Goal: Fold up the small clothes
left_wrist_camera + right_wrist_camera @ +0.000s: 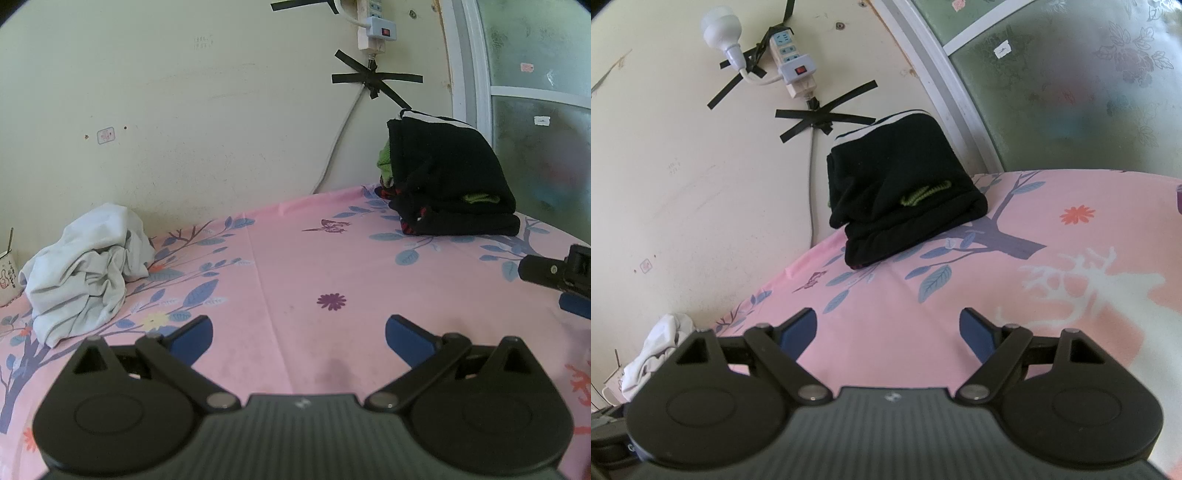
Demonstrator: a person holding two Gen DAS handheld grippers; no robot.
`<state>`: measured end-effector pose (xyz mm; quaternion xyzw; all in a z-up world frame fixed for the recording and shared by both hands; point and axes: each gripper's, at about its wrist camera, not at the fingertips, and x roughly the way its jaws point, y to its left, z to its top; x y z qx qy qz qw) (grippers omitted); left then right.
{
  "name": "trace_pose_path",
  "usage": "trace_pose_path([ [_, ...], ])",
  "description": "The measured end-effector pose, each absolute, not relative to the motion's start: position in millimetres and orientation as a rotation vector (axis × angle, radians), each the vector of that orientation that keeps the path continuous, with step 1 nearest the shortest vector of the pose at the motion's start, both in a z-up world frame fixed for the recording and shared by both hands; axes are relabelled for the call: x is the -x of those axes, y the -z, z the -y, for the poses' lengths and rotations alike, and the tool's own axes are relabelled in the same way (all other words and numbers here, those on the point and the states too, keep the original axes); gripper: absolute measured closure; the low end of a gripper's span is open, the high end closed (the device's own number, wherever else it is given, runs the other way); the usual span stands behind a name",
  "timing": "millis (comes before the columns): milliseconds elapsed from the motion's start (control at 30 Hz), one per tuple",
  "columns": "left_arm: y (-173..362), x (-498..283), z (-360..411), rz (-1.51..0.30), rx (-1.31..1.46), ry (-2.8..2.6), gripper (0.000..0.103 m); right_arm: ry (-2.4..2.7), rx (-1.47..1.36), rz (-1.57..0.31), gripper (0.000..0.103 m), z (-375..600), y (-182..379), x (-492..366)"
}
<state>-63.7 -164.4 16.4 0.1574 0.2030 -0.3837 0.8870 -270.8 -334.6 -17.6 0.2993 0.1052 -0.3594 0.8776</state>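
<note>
A crumpled white garment (86,273) lies at the left of the pink flowered sheet (332,266), against the wall. In the right wrist view the same white garment (657,350) shows at the lower left edge. A folded pile of dark clothes (450,184) with green and red bits sits at the far right corner; the right wrist view shows this dark pile (905,192) straight ahead. My left gripper (299,334) hovers open over bare sheet, nothing between its blue pads. My right gripper (888,330) is open too, empty, and its finger (554,273) pokes in at the left wrist view's right edge.
A wall runs behind the bed, with a power strip (792,59) and its cable taped on with black tape, and a white bulb (718,27). A frosted glass window (1089,85) borders the right. A mug (7,275) stands at the far left edge.
</note>
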Motion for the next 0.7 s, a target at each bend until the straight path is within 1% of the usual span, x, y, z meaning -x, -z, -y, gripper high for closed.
trace_pose_path([
  [700,-14.6,66.8,167.6,-0.425,-0.338,0.808,0.0,0.749,-0.624,-0.223,0.028,335.0,17.9,270.1],
])
